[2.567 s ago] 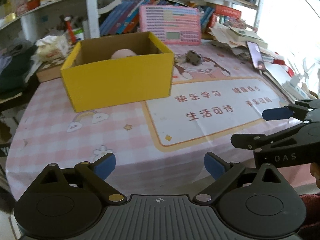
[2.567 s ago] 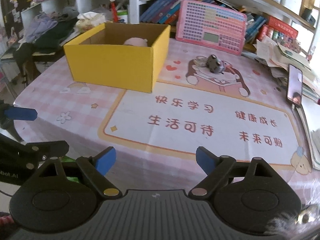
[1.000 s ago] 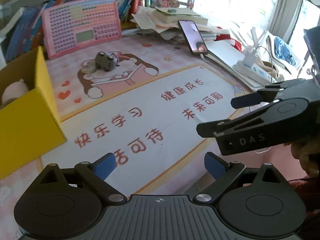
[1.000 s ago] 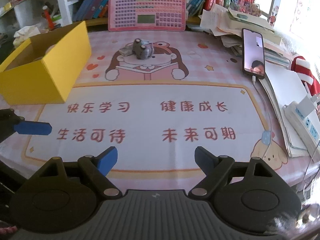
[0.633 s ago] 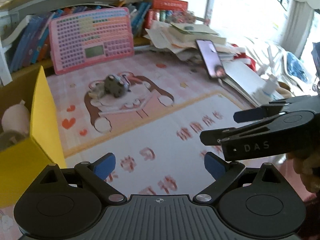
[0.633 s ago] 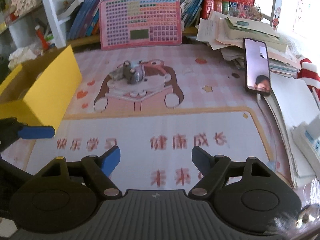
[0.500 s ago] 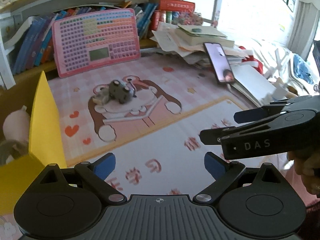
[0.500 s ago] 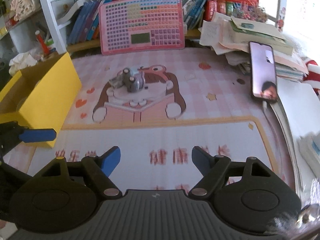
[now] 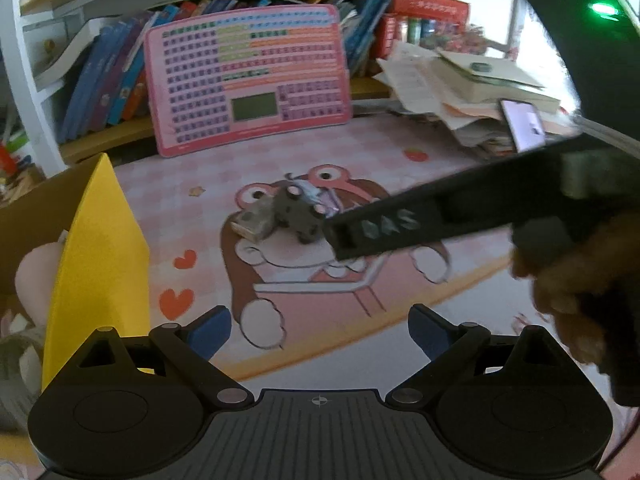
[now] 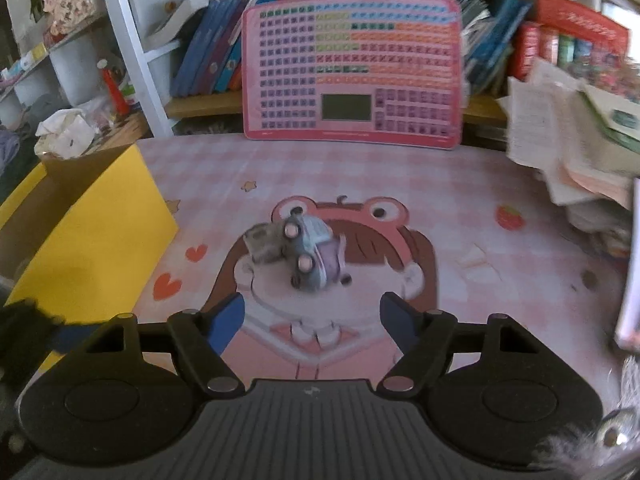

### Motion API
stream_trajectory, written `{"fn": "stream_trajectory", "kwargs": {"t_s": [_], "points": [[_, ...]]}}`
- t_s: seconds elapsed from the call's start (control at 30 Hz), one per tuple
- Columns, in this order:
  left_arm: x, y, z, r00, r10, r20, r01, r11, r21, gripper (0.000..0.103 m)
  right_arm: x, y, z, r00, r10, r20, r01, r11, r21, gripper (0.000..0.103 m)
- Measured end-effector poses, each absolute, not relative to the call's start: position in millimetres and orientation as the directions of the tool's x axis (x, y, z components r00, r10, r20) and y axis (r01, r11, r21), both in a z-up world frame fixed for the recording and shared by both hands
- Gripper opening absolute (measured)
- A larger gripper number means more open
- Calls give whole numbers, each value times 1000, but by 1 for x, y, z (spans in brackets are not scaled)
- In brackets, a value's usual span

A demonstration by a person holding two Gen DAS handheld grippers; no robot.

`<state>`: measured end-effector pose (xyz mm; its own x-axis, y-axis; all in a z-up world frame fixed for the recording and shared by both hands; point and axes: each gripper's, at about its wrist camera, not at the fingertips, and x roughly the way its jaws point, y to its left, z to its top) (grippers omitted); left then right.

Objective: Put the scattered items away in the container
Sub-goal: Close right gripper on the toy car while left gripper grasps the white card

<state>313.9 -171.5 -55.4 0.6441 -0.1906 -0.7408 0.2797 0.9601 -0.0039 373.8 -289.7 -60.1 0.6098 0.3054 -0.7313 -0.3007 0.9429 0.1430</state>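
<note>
A small grey toy car [image 10: 310,256] lies tipped on its side on the pink mat, leaning against a small grey-beige block [image 10: 262,243]. Both also show in the left wrist view: the car [image 9: 298,210] and the block [image 9: 256,222]. My right gripper [image 10: 312,318] is open and empty, just short of the car, its jaws either side of it. Its black finger [image 9: 400,222] reaches in from the right beside the car. My left gripper [image 9: 319,326] is open and empty, nearer the table's front. The yellow box [image 10: 100,236] stands at the left, with a pink soft item [image 9: 34,274] inside.
A pink keyboard toy [image 10: 352,70] leans against the bookshelf at the back. Stacked papers and books [image 10: 576,136] fill the back right, with a phone [image 9: 524,122] propped on them. The box wall [image 9: 100,276] is close to my left gripper's left finger.
Both grippers have moved forward towards the toy car. The right gripper has come up close to it and now crosses the left wrist view. Both stay open.
</note>
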Motion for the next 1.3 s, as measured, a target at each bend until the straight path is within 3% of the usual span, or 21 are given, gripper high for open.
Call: {"fn": "stream_trajectory", "kwargs": {"t_s": [0.23,0.33,0.53,0.8,1.1,1.17,1.3], "points": [[344,-170,-65,657,-105,-747,192,981,31,97,434,-263,-86,567,330,-755,-344,927,147,69],[356,-171,-67,658,-79,-749,166,985,42,96,449,-260,-94,557,313,-769,-341,931,132,45],[382,-177,-72,662,-43,-748,130,990,58,95,440,-301,-81,637,252,-728,-249,962,115,44],[421,-195,-92,645,-29,-763,91,995,40,78,404,-354,-67,671,233,-704,-147,972,181,44],[453,-196,-110,655,7,-755,75,994,75,76,370,-360,-65,641,303,-705,-192,953,236,44],[456,-195,-116,650,16,-760,71,994,82,65,366,-359,-66,634,309,-709,-198,951,237,44],[459,-190,-124,649,10,-761,71,995,73,58,361,-360,-67,625,312,-716,-196,950,244,44]]}}
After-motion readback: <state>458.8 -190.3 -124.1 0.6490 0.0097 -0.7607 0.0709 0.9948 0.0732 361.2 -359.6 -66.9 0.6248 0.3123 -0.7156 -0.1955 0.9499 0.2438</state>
